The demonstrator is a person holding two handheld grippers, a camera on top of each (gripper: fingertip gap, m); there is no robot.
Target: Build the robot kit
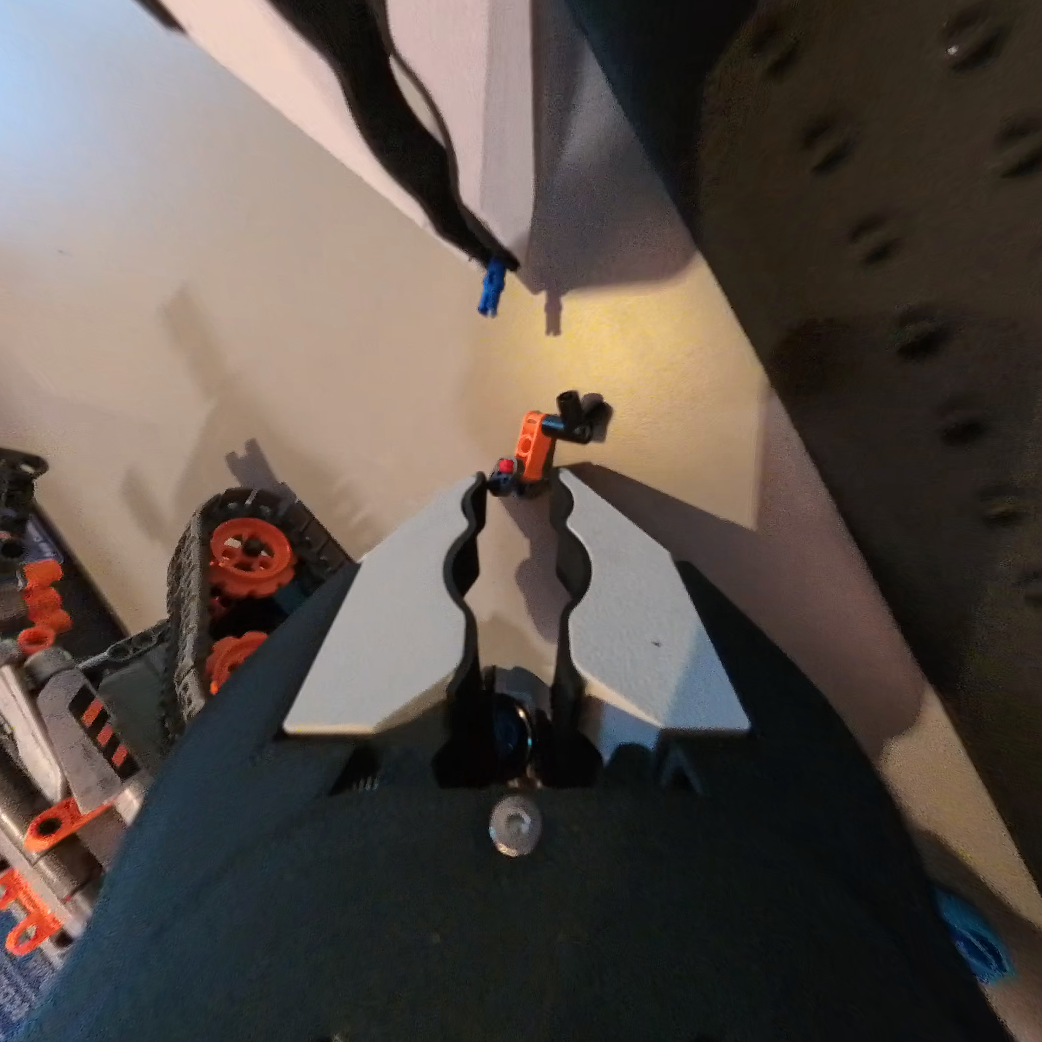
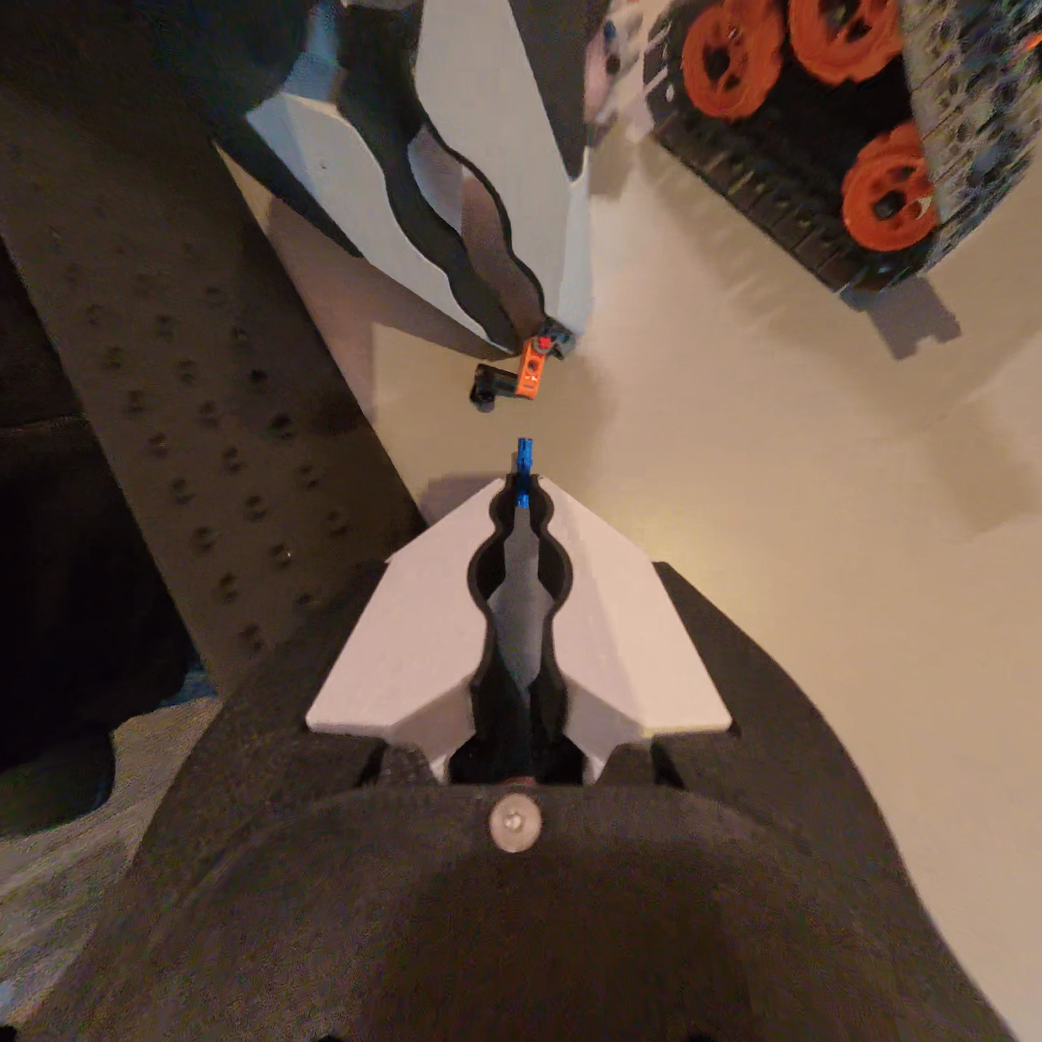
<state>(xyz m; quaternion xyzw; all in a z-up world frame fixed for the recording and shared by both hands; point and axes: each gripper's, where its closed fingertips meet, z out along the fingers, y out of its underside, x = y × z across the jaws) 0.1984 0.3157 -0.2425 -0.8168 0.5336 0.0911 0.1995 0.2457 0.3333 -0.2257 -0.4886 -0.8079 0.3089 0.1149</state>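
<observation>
Two tools face off over the cream counter (image 1: 197, 282). Left wrist view: left tool (image 1: 521, 479) pinches a small orange-and-black plastic brick assembly (image 1: 533, 445) by its end, holes exposed. Right wrist view: right tool (image 2: 523, 488) clamps a short blue plastic pin (image 2: 524, 459), tip aimed at the assembly, just apart.

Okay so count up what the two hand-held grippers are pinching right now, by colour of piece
Blue pin, in the right hand-held gripper: 1
Orange beam, in the left hand-held gripper: 1
Black connector, fixed to the orange beam: 1
Small dark piece with a red centre: 1
Total: 4
</observation>
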